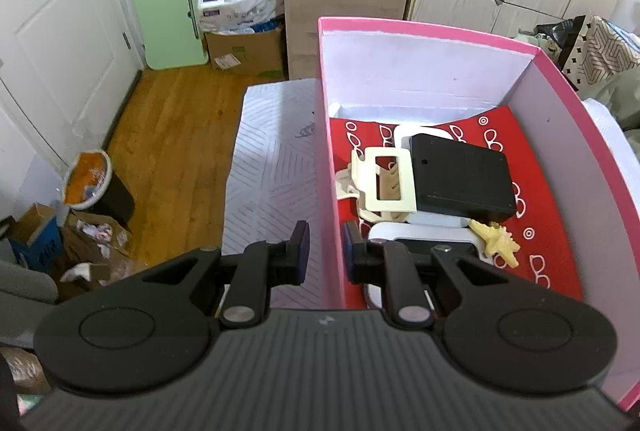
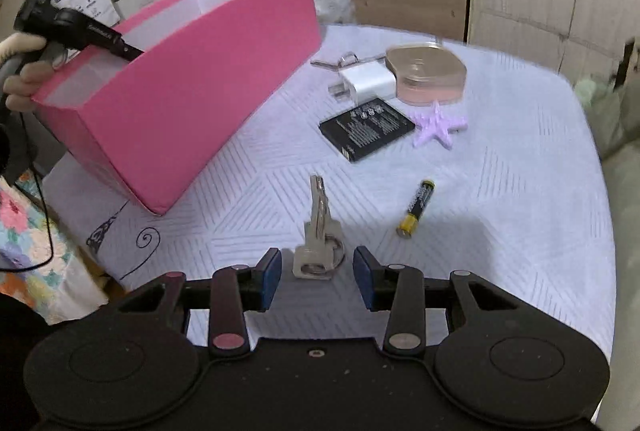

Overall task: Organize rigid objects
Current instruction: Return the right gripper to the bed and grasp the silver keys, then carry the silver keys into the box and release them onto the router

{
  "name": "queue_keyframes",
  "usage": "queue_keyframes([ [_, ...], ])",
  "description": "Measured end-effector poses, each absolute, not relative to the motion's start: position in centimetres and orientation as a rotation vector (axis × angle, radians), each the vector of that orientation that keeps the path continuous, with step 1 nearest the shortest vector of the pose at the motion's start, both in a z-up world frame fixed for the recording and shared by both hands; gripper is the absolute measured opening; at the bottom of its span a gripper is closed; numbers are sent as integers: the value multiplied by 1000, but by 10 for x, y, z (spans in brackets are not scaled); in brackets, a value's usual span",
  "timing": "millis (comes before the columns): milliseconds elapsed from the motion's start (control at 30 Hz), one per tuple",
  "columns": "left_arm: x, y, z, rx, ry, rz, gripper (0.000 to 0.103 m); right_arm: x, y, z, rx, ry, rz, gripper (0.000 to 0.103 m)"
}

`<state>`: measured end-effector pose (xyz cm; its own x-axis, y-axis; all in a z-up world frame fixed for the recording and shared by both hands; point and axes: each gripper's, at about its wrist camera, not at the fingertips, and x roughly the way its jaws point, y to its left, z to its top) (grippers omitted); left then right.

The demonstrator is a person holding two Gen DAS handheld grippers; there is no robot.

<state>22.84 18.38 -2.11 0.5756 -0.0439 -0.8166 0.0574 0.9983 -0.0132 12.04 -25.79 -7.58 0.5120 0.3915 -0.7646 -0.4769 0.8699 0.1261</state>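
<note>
My left gripper is shut on the near left wall of the pink box, one pad outside and one inside. The box holds a black flat case, a cream hair clip, a yellow starfish and a white device, all on a red cloth. In the right wrist view the pink box sits tilted at the table's left, gripped by the left gripper. My right gripper is open low over the table, with a silver key lying between its fingertips, untouched.
On the white patterned tablecloth lie an AA battery, a black phone battery, a purple starfish, a white charger and a round pink case. A hand holds the left tool. Cabinets stand behind.
</note>
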Motion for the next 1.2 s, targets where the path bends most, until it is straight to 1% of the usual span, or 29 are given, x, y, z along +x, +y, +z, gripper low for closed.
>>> queue_keyframes([
  [33, 227, 183, -20, 27, 949, -50, 16, 119, -254, -75, -140, 883, 524, 27],
  [67, 225, 181, -20, 37, 941, -46, 16, 119, -252, -73, -160, 883, 532, 26],
  [200, 222, 172, -17, 112, 915, -32, 16, 129, -255, -66, -114, 855, 580, 25],
  [333, 219, 168, -15, 143, 897, -31, 16, 149, -262, -67, 22, 871, 625, 25],
  [533, 221, 173, -15, 115, 906, -36, 16, 179, -277, -78, 263, 919, 683, 25],
  [633, 223, 176, -17, 95, 924, -40, 16, 188, -282, -74, 362, 931, 740, 25],
  [767, 223, 177, -18, 76, 928, -50, 16, 196, -281, -60, 426, 905, 805, 25],
  [900, 221, 176, -18, 81, 923, -48, 16, 202, -275, -41, 455, 870, 854, 25],
  [1200, 227, 186, -22, 5, 973, -75, 16, 211, -233, 29, 317, 730, 984, 25],
])
